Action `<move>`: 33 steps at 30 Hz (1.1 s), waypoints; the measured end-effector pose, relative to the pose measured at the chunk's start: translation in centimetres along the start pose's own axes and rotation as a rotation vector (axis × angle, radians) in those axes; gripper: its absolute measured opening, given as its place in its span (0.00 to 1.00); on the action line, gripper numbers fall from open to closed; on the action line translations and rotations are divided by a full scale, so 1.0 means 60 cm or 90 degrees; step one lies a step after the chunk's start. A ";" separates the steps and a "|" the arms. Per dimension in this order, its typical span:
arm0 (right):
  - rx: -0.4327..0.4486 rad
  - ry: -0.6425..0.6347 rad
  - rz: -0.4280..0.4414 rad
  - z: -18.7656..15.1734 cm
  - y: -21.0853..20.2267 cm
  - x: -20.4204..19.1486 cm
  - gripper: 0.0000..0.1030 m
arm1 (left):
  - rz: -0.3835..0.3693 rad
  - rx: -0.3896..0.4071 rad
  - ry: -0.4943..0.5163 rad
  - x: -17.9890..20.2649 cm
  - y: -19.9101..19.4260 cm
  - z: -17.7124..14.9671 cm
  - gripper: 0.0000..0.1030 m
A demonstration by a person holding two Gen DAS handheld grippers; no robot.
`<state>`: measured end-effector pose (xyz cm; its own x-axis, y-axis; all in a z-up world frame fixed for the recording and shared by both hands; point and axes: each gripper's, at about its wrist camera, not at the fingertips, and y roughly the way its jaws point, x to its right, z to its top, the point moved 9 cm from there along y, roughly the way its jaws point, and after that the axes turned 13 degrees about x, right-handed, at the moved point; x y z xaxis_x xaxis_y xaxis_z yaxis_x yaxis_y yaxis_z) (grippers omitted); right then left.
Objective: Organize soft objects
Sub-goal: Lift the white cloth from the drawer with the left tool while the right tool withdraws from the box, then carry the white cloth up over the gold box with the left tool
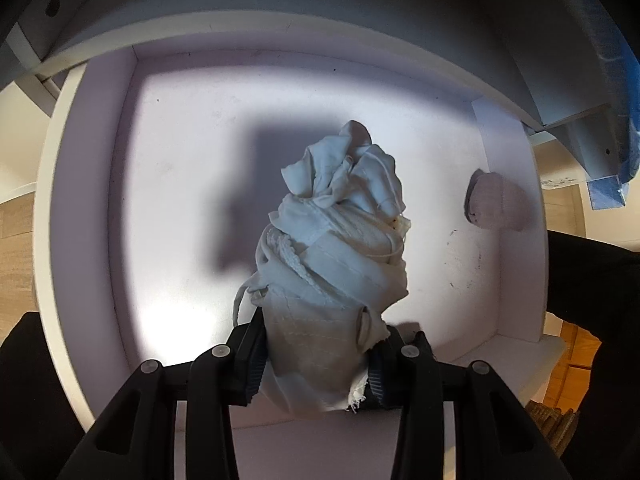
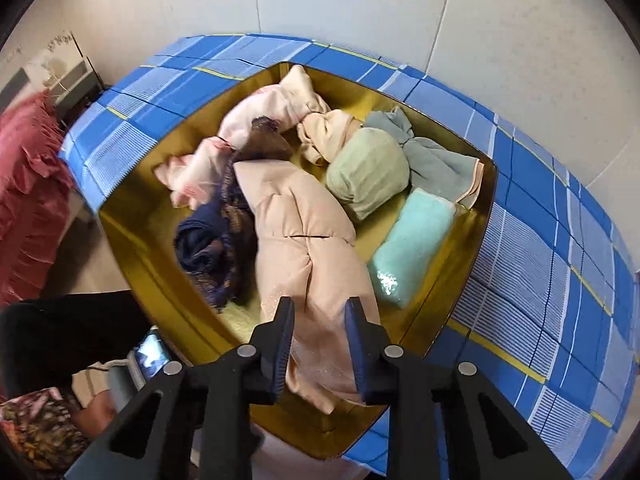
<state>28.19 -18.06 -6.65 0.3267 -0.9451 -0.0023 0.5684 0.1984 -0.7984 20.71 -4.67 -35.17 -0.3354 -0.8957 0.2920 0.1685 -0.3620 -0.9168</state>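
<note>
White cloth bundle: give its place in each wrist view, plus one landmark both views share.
Left wrist: white cloth bundle at centre, clamped in the left gripper over a white drawer.
Right wrist: not in it.
Shared landmark: blue plaid sheet, top right corner on the left wrist.

lower end of the white cloth bundle (image 1: 332, 264) hidden between the left gripper (image 1: 316, 364) fingers, grey rolled item (image 1: 496, 200) half tucked behind the drawer wall (image 1: 516, 240), gold box (image 2: 132, 232) near corner covered by the right gripper (image 2: 320, 344), red fabric (image 2: 28, 200) cut off at left edge
</note>
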 end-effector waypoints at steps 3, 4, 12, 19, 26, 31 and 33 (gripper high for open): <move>0.022 0.017 -0.047 0.012 0.014 0.027 0.25 | -0.018 0.009 0.008 0.014 -0.020 0.004 0.40; 0.028 0.033 -0.056 0.014 0.019 0.038 0.25 | -0.023 0.013 0.013 0.020 -0.029 0.006 0.40; 0.084 0.142 0.008 0.000 0.002 0.056 0.54 | -0.059 0.044 0.048 0.058 -0.082 0.010 0.40; 0.133 0.189 0.052 -0.026 -0.033 0.042 0.54 | -0.075 0.058 0.048 0.063 -0.104 0.009 0.40; 0.235 0.188 0.045 -0.055 -0.108 0.031 0.63 | -0.114 0.078 0.029 0.064 -0.138 0.013 0.40; 0.274 0.203 0.060 -0.114 -0.143 0.023 0.63 | -0.129 0.105 0.046 0.074 -0.178 0.015 0.40; 0.284 0.202 0.062 -0.139 -0.151 0.017 0.63 | -0.131 0.111 0.051 0.075 -0.190 0.016 0.40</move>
<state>17.07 -22.98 -4.46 0.1890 -0.9351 -0.2998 0.8346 0.3139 -0.4527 18.14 -4.83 -23.15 -0.4499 -0.7780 0.4386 0.2439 -0.5794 -0.7777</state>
